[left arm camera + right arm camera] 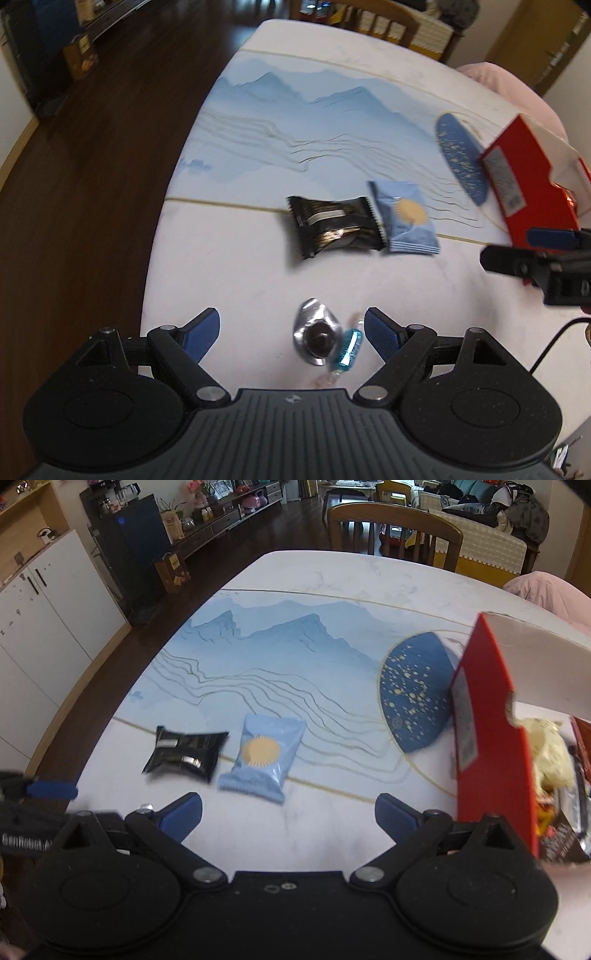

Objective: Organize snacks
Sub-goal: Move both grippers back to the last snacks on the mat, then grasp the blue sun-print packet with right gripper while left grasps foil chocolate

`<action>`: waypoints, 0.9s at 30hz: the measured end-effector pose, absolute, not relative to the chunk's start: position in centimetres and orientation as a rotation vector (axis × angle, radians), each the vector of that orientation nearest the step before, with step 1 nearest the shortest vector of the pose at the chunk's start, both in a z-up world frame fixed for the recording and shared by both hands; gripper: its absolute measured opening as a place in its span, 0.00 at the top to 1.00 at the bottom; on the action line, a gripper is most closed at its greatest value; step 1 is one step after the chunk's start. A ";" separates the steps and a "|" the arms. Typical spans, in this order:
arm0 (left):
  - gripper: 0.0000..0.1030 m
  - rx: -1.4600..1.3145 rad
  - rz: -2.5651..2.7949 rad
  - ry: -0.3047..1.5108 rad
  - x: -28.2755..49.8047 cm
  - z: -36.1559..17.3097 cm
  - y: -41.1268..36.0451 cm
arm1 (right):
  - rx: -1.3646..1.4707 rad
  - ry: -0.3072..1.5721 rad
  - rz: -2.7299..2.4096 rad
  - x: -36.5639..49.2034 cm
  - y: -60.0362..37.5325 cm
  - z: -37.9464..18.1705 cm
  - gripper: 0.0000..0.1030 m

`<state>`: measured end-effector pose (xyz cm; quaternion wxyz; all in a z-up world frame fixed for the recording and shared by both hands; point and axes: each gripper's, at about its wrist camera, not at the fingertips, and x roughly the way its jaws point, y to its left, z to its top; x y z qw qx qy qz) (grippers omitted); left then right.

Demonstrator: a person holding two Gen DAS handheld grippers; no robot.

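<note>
On the white table lie a black snack packet (334,227) (186,755) and, touching its right side, a light-blue packet with a yellow sun (404,218) (262,757). Nearer, a silver-wrapped chocolate (316,334) and a blue-wrapped candy (349,347) lie side by side. My left gripper (291,330) hangs open above these two, not touching them. My right gripper (288,812) is open over bare table, just in front of the light-blue packet. A red box (524,181) (491,738) stands open at the right with snacks inside.
A dark-blue gold-speckled disc (460,158) (415,692) lies beside the red box. The table (332,572) has a blue mountain print; its left edge drops to dark wood floor. A wooden chair (395,528) stands at the far side. A pink cloth (546,590) lies far right.
</note>
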<state>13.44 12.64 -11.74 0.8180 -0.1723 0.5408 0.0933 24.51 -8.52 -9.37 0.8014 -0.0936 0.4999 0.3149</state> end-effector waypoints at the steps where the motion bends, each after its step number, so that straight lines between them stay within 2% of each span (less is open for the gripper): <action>1: 0.17 -0.382 0.213 1.161 13.5 -12.1 12.8 | -0.208 1.074 0.673 24.9 -8.0 -9.7 0.03; 4: 0.17 -0.457 0.248 1.197 13.6 -13.1 13.7 | -0.233 1.085 0.676 26.0 -6.4 -10.8 0.04; 6: 0.17 -0.491 0.267 1.211 13.6 -13.6 14.0 | -0.256 1.103 0.674 26.6 -5.5 -11.7 0.09; 11: 0.18 -0.469 0.288 1.218 13.9 -14.1 13.4 | -0.312 1.139 0.694 27.3 -4.0 -13.5 0.15; 16: 0.24 -0.443 0.281 1.230 14.3 -14.5 12.4 | -0.343 1.136 0.723 27.4 -3.0 -14.0 0.18; 19: 0.33 -0.435 0.280 1.245 14.5 -14.9 11.9 | -0.368 1.130 0.731 27.5 -2.5 -14.2 0.21; 23: 0.33 -0.407 0.272 1.243 14.5 -14.9 11.1 | -0.375 1.130 0.746 27.8 -2.2 -14.5 0.22; 27: 0.34 -0.370 0.280 1.239 14.9 -15.0 10.4 | -0.406 1.146 0.753 27.8 -1.6 -15.2 0.29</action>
